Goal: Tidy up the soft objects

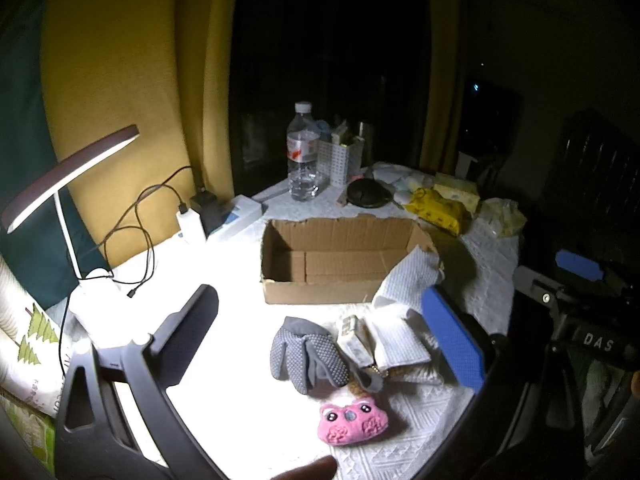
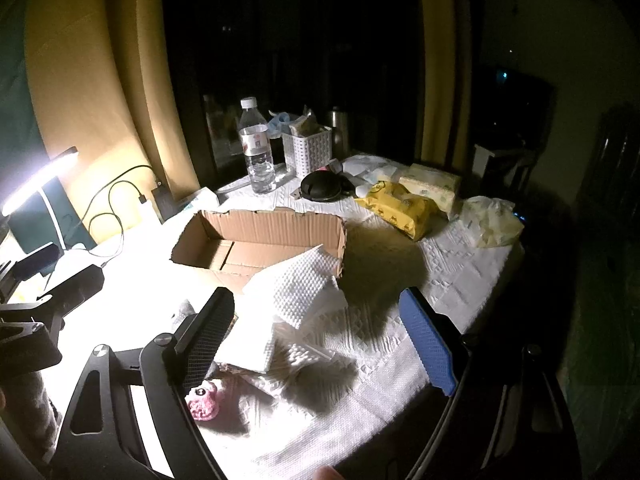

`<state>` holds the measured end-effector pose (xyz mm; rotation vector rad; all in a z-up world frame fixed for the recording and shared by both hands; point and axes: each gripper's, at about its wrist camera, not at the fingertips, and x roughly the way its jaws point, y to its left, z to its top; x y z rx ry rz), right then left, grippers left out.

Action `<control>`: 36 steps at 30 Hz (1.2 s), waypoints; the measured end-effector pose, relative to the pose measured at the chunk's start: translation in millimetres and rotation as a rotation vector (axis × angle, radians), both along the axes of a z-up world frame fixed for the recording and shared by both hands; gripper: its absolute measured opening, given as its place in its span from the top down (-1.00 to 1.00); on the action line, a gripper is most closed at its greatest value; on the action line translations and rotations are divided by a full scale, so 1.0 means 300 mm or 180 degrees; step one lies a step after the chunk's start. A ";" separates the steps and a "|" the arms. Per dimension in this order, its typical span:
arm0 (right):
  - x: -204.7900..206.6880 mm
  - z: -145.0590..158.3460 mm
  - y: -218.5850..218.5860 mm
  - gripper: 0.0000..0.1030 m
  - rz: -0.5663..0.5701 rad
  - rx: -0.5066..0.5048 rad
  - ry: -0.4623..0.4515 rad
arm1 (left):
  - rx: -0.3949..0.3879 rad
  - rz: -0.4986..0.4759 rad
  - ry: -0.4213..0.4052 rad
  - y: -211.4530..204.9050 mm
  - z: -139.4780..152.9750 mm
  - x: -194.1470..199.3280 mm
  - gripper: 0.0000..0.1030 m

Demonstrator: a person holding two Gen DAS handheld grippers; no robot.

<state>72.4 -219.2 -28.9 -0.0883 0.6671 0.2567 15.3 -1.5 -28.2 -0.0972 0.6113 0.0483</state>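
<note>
An open cardboard box [image 1: 340, 260] stands mid-table with nothing visible inside; it also shows in the right wrist view [image 2: 260, 236]. In front of it lie a grey dotted glove [image 1: 308, 354], a pink plush toy [image 1: 352, 422], a small tissue pack [image 1: 356, 340] and folded white cloths [image 1: 400, 344]. A white cloth [image 1: 408, 280] leans on the box's corner. My left gripper [image 1: 324, 328] is open and empty above these items. My right gripper [image 2: 320, 332] is open and empty over the white cloths [image 2: 296, 292]; the pink toy [image 2: 204, 402] peeks beside its left finger.
A lit desk lamp [image 1: 68, 176] and charger cables [image 1: 140, 232] are at the left. A water bottle [image 1: 302, 152], white basket [image 1: 342, 160], black round case [image 1: 368, 194], yellow wipes pack [image 1: 436, 206] and tissue packs [image 2: 432, 186] crowd the back. The table's right edge falls into darkness.
</note>
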 end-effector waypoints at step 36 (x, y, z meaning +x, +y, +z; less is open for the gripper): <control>0.007 0.006 0.005 -0.69 -0.0001 -0.0015 0.0025 | 0.0006 -0.0039 0.0063 -0.002 0.002 0.016 -0.99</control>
